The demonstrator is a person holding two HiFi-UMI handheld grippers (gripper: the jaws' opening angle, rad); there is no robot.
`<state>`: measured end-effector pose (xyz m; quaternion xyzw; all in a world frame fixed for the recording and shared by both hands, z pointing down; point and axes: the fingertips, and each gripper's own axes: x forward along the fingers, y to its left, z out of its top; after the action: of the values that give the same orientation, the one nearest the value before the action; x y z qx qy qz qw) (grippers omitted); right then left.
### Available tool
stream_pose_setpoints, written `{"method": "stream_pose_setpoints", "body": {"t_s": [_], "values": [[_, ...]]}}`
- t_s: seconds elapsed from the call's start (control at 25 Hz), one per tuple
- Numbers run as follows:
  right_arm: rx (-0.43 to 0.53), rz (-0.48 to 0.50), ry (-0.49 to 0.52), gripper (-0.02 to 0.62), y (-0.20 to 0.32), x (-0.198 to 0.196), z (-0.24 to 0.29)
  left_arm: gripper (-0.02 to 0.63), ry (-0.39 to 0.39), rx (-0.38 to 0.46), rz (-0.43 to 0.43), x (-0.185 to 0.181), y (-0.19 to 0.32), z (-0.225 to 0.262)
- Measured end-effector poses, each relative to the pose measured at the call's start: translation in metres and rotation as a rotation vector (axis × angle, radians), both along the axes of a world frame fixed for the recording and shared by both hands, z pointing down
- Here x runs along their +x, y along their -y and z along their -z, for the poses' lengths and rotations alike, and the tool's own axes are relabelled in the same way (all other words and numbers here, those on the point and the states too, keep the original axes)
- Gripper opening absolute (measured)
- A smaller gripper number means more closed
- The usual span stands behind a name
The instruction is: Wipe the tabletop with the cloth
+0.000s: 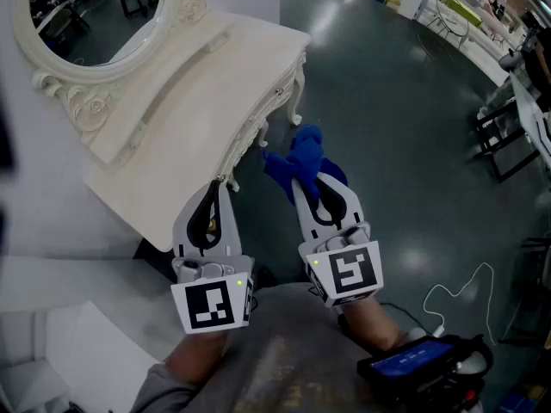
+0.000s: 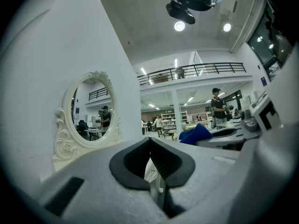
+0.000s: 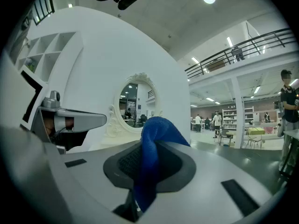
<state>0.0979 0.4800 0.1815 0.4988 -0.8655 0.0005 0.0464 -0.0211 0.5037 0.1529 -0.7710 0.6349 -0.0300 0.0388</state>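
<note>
Progress: wiping judged not yet begun. The cloth (image 1: 303, 157) was not in contact with the table (image 1: 215, 76); no part of the top showed the cloth laid on it, so the whole surface is taken as left to do.

Right gripper (image 1: 303, 188): jaws closed on the blue cloth, which was pinched between the pads and stood bunched up past the tips (a fold also hung down in front of the jaws in the right gripper view). Gripper and cloth were held in the air over the floor (image 1: 387, 127), just off the table's scalloped front edge and short of it.

Left gripper (image 1: 219, 189): jaws together with nothing between them, tips near the same front edge, towards its near end.

The mirror (image 1: 95, 15) stood at the table's back edge, well apart from the cloth.
</note>
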Motion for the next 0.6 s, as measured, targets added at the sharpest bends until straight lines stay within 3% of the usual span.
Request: {"method": "stream_pose_setpoints", "body": {"t_s": [0.2, 0.6], "values": [[-0.003, 0.016, 0.008, 0.052, 0.002, 0.006, -0.005, 0.015, 0.001, -0.013, -0.004, 0.01, 0.005, -0.003], [-0.006, 0.019, 0.072, 0.054, 0.042, 0.067, -0.003, 0.015, 0.026, 0.002, -0.001, 0.071, 0.046, -0.001]]}}
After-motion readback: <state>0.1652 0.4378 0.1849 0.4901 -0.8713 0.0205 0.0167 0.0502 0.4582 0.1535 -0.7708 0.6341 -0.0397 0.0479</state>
